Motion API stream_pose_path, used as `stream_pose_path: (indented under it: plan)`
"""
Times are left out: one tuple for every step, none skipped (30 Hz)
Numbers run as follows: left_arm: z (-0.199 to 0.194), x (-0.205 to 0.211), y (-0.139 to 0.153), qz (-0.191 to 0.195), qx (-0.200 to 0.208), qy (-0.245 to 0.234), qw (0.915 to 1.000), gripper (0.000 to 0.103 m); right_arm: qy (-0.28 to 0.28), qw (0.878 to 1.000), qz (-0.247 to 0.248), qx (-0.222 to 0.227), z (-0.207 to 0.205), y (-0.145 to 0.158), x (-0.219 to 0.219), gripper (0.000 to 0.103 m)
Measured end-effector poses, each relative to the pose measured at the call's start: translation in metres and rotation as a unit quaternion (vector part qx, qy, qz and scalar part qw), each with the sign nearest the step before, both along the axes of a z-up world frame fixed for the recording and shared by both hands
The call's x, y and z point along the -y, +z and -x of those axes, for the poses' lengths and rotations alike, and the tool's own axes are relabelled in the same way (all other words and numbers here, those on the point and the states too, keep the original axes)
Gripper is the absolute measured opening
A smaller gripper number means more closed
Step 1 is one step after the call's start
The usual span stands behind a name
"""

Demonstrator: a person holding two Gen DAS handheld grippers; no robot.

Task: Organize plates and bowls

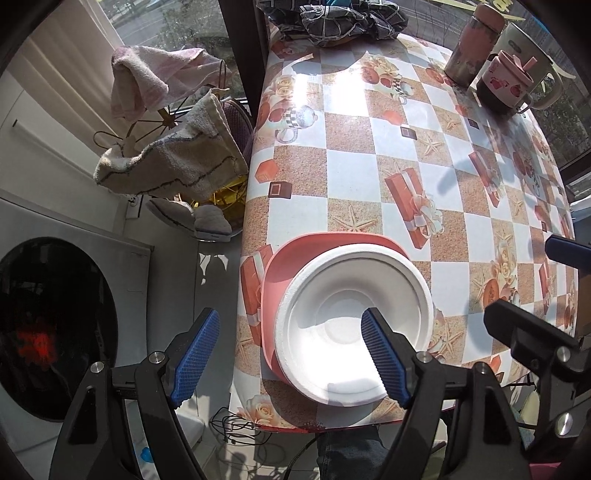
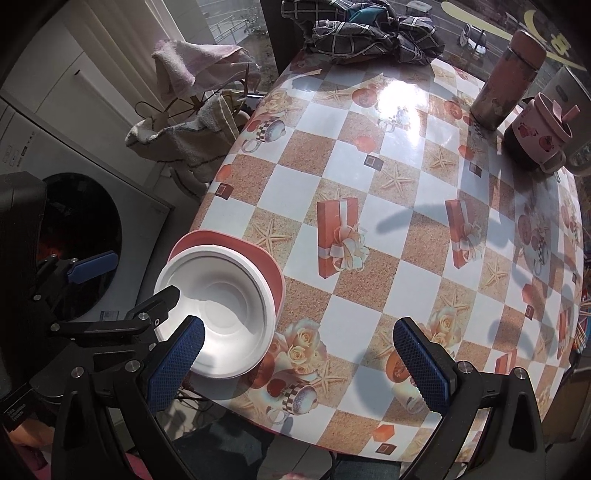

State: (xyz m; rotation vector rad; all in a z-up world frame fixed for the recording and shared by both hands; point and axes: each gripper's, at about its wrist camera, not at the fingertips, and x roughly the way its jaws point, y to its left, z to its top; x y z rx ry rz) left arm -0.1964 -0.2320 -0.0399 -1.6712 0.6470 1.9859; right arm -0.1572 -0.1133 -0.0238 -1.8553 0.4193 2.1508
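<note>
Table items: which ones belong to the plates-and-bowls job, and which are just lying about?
Part of the job:
- white bowl, sitting on the pink plate
- pink plate at the table's near edge

Just lying about:
- checked cloth at the far end
- steel flask
- pink lidded cup
- pale mug behind it
- towels on the rack beside the table
</note>
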Motion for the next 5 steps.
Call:
stream_pose_path:
  plan:
    - [0.0, 0.0, -0.001, 0.001, -0.004, 0.002, 1.0, 0.082, 0.003, 1.0, 0.0, 0.001, 0.0, -0.001, 0.0, 0.103]
    - [-0.001, 0.0, 0.0, -0.003, -0.015, 0.003, 0.9999, 0.082, 0.006, 1.0, 0.003, 0.001, 0.0, -0.002, -0.001, 0.103]
    - [-0.001, 0.001, 0.001, -0.009, -0.025, 0.005, 0.9996, 0.082, 0.007, 1.0, 0.006, 0.001, -0.001, -0.003, -0.003, 0.103]
    - [-0.001, 0.001, 0.002, -0.012, -0.028, 0.008, 0.9995, 0.082, 0.008, 1.0, 0.012, -0.001, -0.002, -0.004, -0.006, 0.103]
    - [-0.001, 0.0, 0.0, -0.009, -0.02, 0.01, 0.9997, 0.082, 0.005, 1.0, 0.019, -0.005, -0.004, -0.005, -0.011, 0.103]
